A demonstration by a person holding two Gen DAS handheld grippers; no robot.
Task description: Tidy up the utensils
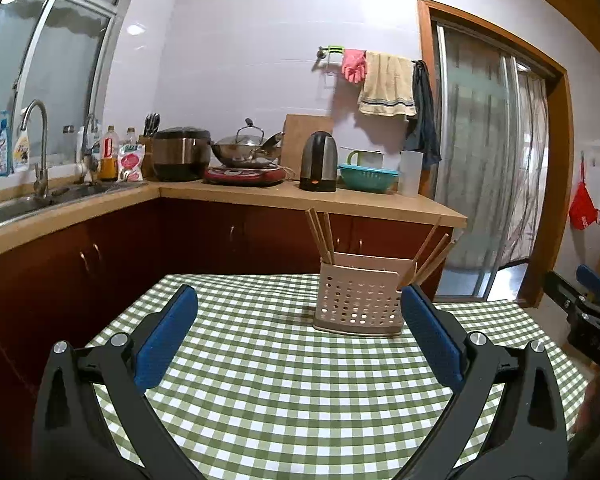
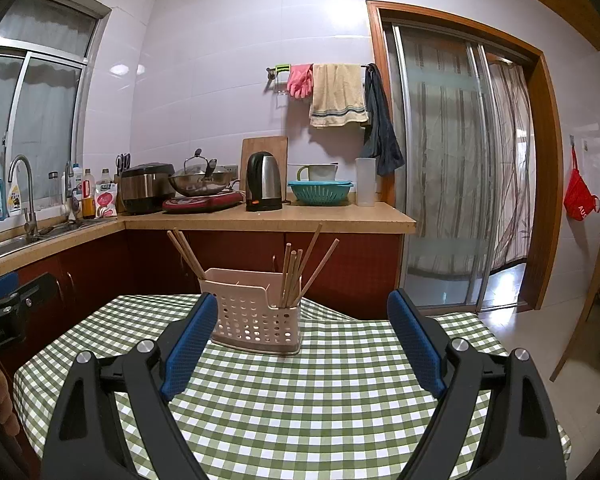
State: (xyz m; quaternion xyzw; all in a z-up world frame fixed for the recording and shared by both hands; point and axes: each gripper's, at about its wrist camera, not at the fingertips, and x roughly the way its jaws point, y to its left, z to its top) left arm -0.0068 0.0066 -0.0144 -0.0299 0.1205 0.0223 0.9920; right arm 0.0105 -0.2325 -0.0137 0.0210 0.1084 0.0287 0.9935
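A pale pink perforated utensil holder stands upright near the far edge of a table with a green checked cloth. Wooden chopsticks stick up from both of its ends. My left gripper hovers over the cloth, short of the holder, open with nothing between its blue pads. My right gripper is likewise open and empty; the holder shows just beyond its left finger. Each gripper appears at the edge of the other's view.
Behind the table runs a kitchen counter with a kettle, a wok, a rice cooker and a teal colander. A sink lies at the left, a sliding door at the right and a wooden chair beside the table.
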